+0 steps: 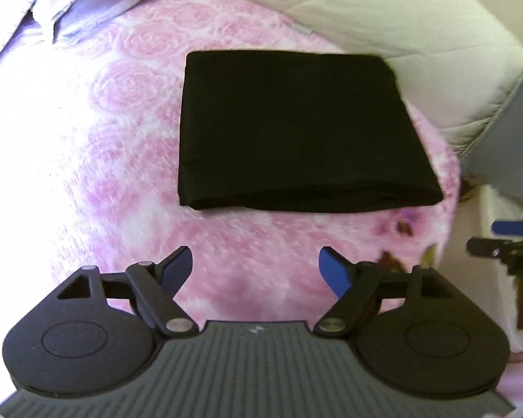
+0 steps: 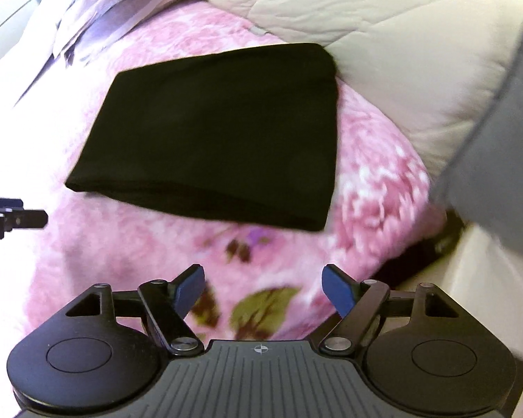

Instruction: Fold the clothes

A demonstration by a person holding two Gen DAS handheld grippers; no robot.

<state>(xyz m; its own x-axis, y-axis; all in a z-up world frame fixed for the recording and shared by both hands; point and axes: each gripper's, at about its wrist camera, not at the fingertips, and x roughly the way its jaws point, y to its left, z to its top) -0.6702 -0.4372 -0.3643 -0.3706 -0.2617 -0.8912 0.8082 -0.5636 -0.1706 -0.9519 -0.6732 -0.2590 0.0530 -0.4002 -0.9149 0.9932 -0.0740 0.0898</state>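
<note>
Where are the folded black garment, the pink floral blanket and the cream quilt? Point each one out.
folded black garment (image 1: 296,129), left wrist view, middle of its top face.
pink floral blanket (image 1: 122,160), left wrist view, bare patch left of the garment.
cream quilt (image 2: 401,52), right wrist view, its quilted top.

Folded garment (image 1: 296,132): I see plain black, no print.
Blanket (image 1: 129,146): pink and white, rose pattern; my right view adds olive leaves and dark brown stems.
Quilt (image 1: 418,35): cream, stitched in diamonds.
Bedding at far left (image 1: 69,10): pale lilac.
Left gripper (image 1: 255,268): black body, blue pads.
Right gripper (image 2: 263,287): same black, blue pads.
</note>
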